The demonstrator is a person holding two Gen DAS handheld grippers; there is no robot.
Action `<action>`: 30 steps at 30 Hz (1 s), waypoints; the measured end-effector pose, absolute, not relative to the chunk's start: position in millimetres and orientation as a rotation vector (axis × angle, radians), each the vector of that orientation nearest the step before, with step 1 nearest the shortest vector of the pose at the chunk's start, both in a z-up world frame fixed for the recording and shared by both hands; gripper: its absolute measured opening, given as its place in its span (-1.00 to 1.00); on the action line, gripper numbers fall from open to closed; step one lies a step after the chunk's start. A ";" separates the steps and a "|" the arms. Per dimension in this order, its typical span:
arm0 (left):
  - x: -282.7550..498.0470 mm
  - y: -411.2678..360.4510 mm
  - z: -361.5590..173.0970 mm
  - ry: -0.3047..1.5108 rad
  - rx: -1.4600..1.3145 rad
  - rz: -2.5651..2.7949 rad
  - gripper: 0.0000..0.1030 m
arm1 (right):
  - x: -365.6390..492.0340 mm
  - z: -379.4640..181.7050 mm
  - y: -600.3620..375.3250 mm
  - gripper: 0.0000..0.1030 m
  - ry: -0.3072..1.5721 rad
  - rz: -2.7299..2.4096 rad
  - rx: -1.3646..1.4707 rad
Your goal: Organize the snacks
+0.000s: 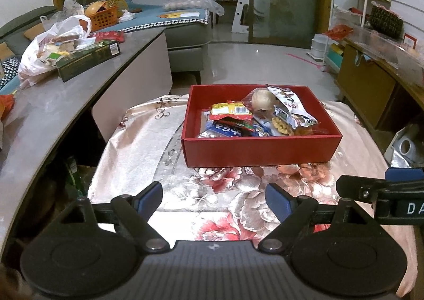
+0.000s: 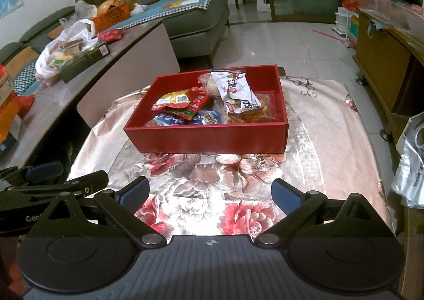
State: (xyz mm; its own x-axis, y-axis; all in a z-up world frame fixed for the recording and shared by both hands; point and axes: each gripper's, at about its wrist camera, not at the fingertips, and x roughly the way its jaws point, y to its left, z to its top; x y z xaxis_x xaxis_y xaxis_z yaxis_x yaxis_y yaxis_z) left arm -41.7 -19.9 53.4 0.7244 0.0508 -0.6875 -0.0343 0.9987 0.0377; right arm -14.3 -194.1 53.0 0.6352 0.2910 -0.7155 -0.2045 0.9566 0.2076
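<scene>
A red cardboard box (image 1: 261,150) sits mid-frame on a shiny flowered cloth (image 1: 148,140) — crinkly snack packets (image 1: 254,117) are piled inside. Low in each frame, the left tongs (image 1: 214,198) and right tongs (image 2: 210,192) gape wide — both hold nothing.

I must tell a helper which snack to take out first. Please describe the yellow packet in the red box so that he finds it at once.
Find the red box on the flowered cloth. Snacks are piled inside it; look at the left side of the pile. The yellow packet lies on top there, over a red wrapper, and it alone is yellow with a white barcode patch.
</scene>
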 end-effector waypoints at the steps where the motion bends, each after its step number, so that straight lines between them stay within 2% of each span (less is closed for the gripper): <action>1: -42.5 -20.1 53.2 0.758 0.024 0.047 0.54 | -14.8 53.6 -194.6 0.96 0.835 0.283 0.112; 9: -40.5 -19.6 50.8 0.793 0.005 0.029 0.58 | -15.0 53.7 -194.5 0.97 0.834 0.287 0.114; 13: -39.1 -16.5 48.8 0.804 -0.032 0.014 0.74 | -14.8 53.8 -193.6 0.97 0.836 0.291 0.112; 30: -42.8 -14.0 53.4 0.704 -0.026 0.065 0.74 | -13.9 53.3 -192.1 1.00 0.834 0.297 0.112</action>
State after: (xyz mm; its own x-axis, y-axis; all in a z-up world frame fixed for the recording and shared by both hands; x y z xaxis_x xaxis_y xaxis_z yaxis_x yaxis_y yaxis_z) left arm -42.8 -14.0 53.4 0.7605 0.0512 -0.6473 -0.0687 0.9976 -0.0018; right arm -13.9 -192.1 53.3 0.6333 0.3027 -0.7123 -0.2157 0.9529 0.2132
